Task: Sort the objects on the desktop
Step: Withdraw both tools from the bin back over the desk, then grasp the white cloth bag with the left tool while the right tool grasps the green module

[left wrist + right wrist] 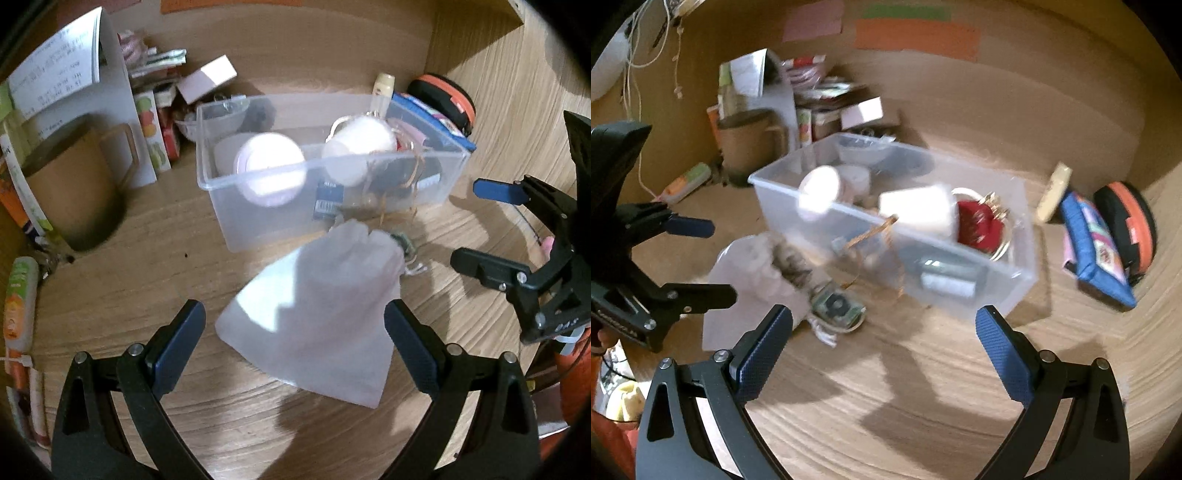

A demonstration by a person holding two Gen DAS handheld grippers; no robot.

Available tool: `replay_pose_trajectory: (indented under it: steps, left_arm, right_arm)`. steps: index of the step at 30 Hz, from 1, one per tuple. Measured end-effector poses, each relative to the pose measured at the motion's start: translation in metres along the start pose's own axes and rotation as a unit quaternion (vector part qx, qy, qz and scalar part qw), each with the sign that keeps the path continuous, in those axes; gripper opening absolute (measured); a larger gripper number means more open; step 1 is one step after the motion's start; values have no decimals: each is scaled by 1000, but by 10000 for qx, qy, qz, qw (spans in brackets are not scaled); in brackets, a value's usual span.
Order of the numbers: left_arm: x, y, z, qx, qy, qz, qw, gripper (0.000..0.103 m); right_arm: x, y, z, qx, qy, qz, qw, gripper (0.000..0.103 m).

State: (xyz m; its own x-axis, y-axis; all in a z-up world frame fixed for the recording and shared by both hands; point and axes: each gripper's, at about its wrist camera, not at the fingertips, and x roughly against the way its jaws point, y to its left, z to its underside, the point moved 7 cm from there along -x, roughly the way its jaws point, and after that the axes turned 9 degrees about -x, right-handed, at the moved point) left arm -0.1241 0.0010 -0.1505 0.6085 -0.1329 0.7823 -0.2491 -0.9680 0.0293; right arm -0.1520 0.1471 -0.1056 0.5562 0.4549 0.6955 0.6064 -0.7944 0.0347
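Left tool (295, 347): jaws wide, poised above white drawstring pouch (314, 317) on desk (147, 266). Right tool (884, 347): wide, empty, near clear plastic bin (1015, 280).

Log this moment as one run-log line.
left gripper: open, over white pouch | right gripper: open, empty | pouch: on desk, outside clear bin | blur: right view
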Motion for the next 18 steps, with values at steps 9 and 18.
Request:
replay_pose_trajectory:
  steps: [9, 18]
  left_arm:
    - [-20, -4, -2, -81, 248, 177, 9995, 98]
    - [-31, -12, -17, -458, 325, 389, 9977, 98]
  right_arm:
    - [-19, 2, 7, -147, 288, -406, 9987, 75]
    - [-39, 9, 4, 82, 606, -691, 9957, 57]
